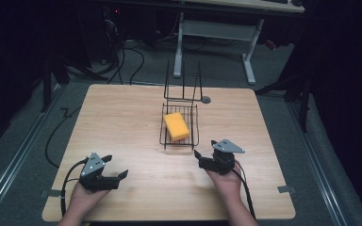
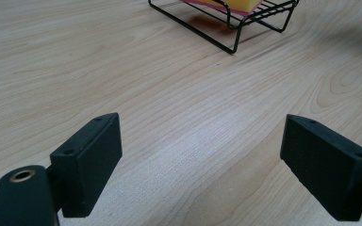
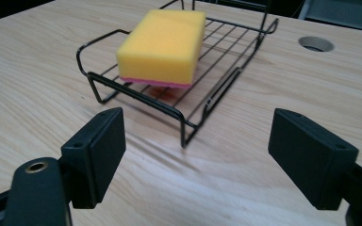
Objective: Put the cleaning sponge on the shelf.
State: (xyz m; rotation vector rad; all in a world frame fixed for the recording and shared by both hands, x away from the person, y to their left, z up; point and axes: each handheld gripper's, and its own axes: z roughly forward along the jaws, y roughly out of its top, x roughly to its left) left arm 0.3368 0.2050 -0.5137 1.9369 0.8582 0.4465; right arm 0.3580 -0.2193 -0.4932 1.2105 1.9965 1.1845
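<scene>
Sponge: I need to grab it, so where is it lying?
In the high view the sponge lies in the black wire rack at mid-table, just ahead-left of the right gripper.

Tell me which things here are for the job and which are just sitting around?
For the job:
- yellow sponge, lying in the rack
- black wire rack on the table
- left tongs, open
- right tongs, open, nearest the rack

Just sitting around:
- round hole in the wooden table
- white desk legs behind
- cables on the floor
</scene>
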